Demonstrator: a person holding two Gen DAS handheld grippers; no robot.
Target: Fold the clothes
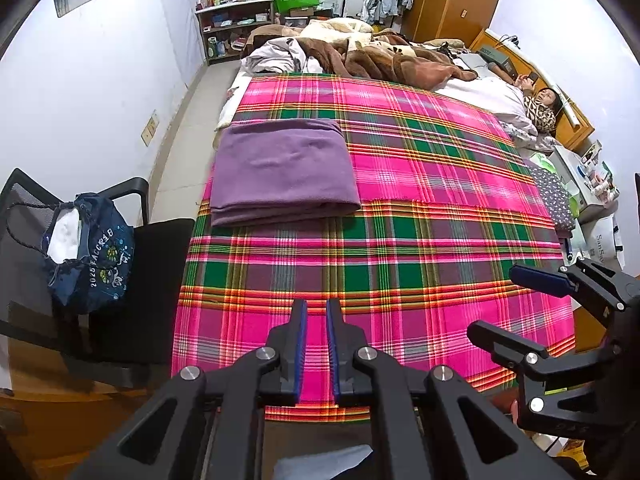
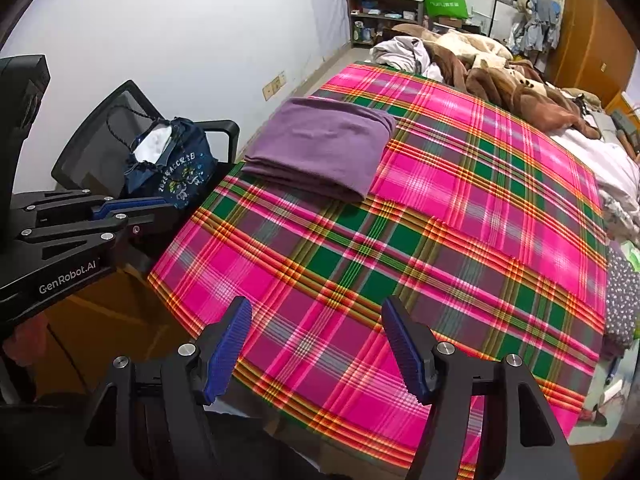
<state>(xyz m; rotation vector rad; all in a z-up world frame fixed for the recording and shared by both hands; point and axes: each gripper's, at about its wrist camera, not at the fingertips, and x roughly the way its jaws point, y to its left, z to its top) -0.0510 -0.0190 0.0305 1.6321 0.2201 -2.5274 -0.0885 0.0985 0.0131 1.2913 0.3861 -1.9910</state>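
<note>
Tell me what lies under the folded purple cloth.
The folded purple cloth rests on the pink and green plaid sheet near its left edge. Whatever the sheet itself covers cannot be seen.

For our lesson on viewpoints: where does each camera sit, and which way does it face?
Left wrist: on the left gripper, looking down the plaid sheet; right gripper at right.
Right wrist: on the right gripper, facing the same sheet; left gripper at left.
Shared: purple cloth, chair, blue bag.
</note>
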